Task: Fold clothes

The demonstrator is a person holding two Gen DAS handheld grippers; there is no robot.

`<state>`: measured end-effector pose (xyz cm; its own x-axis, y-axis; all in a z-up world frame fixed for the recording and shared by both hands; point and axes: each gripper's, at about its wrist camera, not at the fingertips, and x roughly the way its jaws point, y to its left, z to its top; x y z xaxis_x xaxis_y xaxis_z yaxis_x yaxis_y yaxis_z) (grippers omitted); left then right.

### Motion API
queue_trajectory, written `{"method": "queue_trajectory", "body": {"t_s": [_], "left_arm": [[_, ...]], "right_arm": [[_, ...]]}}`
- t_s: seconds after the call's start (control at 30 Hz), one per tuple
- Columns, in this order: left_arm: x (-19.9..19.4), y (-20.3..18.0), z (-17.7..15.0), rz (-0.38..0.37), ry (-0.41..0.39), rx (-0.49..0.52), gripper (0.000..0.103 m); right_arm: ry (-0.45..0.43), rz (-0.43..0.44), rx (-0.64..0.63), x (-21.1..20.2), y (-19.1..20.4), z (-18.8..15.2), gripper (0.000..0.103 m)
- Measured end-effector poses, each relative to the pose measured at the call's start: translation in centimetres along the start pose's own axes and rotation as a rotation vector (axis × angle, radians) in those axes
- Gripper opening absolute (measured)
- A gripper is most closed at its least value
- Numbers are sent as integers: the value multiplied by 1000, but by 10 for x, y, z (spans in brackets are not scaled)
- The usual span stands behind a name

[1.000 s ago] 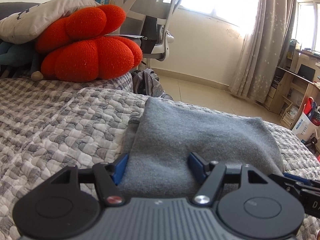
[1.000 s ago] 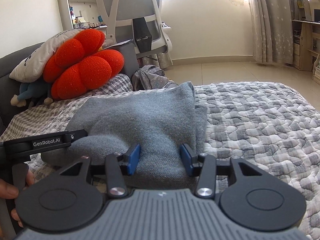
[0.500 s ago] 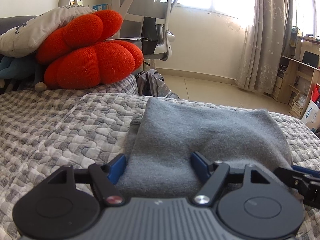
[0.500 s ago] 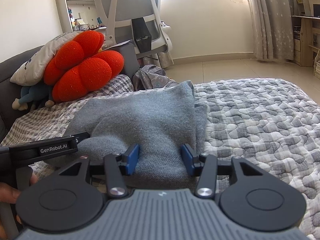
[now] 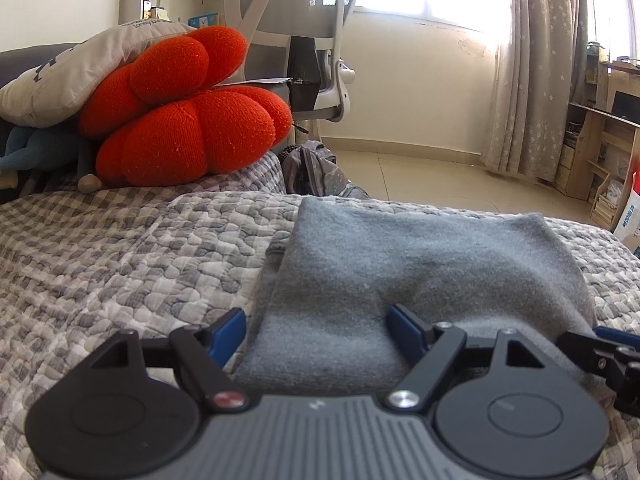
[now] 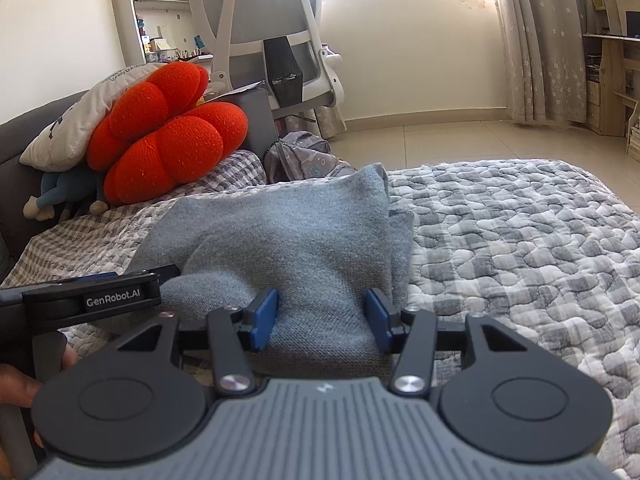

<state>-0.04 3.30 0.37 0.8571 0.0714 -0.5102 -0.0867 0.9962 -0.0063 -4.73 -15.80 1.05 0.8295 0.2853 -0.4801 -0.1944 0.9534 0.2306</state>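
Quilted grey bedspread (image 5: 120,248) carries the folded grey sweater (image 5: 400,264), its near edge between the left gripper (image 5: 316,326) (jaws just opening, apart) and right gripper (image 6: 320,314), whose pads flank a bunched fold, apparently without pressing.

I see my left matte-black plastic two-finger gripper (image 5: 316,330) w/ blue pads, ribbed grey housing, round side discs, one red and one silver screw; right black gripper (image 6: 322,314) same, silver screws, "GenRobot.AI" label.
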Motion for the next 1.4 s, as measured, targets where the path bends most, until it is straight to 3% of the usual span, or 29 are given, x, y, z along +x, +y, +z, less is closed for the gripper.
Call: {"method": "queue_trajectory", "body": {"t_s": [0.2,0.3,0.37,0.6,0.77,0.93,1.0,1.03,1.07,1.13,1.27,1.4], "left_arm": [[0,1,0,10,-2,1,83],[1,6,0,-6,5,-28,84],[2,8,0,-9,10,-41,86],[0,4,0,5,1,-25,86],[-1,2,0,14,-3,-15,87],[-1,3,0,16,-3,-17,87],[-1,3,0,17,-4,-16,87],[-1,3,0,16,-4,-17,87],[-1,3,0,16,-4,-17,87],[-1,2,0,17,-5,-15,87],[-2,5,0,13,-5,-30,88],[-5,15,0,-8,1,-57,91]], "right_arm": [[-9,-16,-9,-2,3,0,54],[-7,-48,2,-1,1,0,72],[-1,-33,48,-1,-5,0,75],[-24,-7,78,-5,-9,2,76],[-97,10,153,-11,-16,8,76],[-150,103,139,-5,-2,13,76],[-141,136,138,-2,0,12,74],[-132,145,142,0,0,12,67],[-119,142,146,2,0,12,58],[-87,90,147,7,0,11,49],[-69,-4,90,10,10,10,44],[-65,-47,124,8,1,8,59]]}}
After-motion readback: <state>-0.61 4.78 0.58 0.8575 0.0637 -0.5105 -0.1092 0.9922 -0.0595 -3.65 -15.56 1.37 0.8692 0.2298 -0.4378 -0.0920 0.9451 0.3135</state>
